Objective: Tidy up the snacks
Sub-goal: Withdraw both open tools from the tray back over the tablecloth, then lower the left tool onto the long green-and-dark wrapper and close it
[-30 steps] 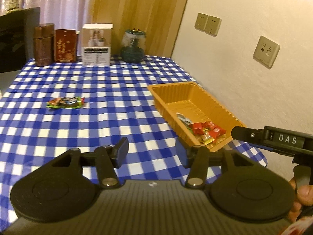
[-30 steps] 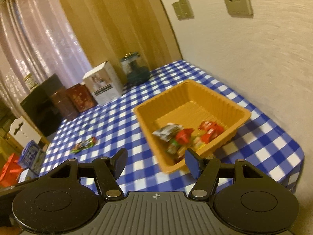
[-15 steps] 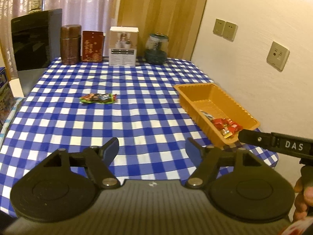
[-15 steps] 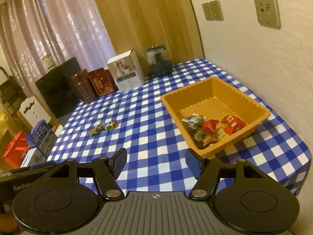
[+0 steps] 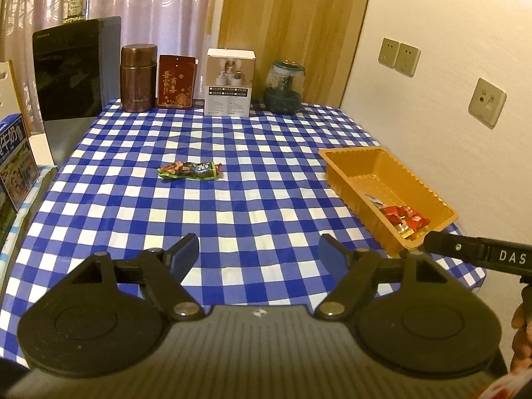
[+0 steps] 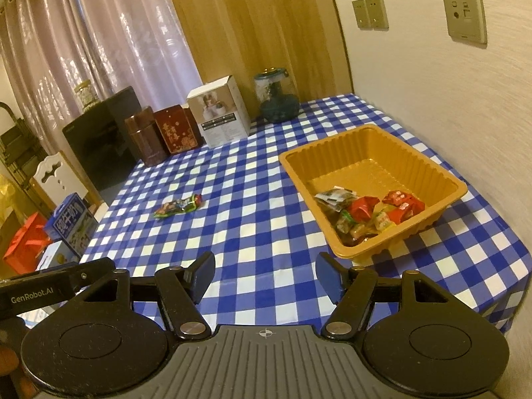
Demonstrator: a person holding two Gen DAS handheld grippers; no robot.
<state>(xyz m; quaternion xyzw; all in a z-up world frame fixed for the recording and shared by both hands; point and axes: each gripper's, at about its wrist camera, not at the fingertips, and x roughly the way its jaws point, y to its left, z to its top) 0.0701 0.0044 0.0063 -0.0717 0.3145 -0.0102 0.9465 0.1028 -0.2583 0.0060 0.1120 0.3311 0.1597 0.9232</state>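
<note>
From the left wrist cam we had the left gripper (image 5: 257, 252) hanging empty over the near edge of the checked table (image 5: 232, 219), jaws apart and opening wider, nothing between them. One snack packet (image 5: 190, 170) lay alone on the cloth, well to the left of the orange tray (image 5: 352, 163), which held a small pile of wrapped snacks (image 5: 404, 218) at its near end.

The right wrist cam showed our right gripper (image 6: 264, 277) moderately open and empty too, just in front of the tray's near-left corner. We figured this was the in-between step: the next move would be reaching the left gripper out to that loose packet, closing on it, then carrying it to the tray.
</note>
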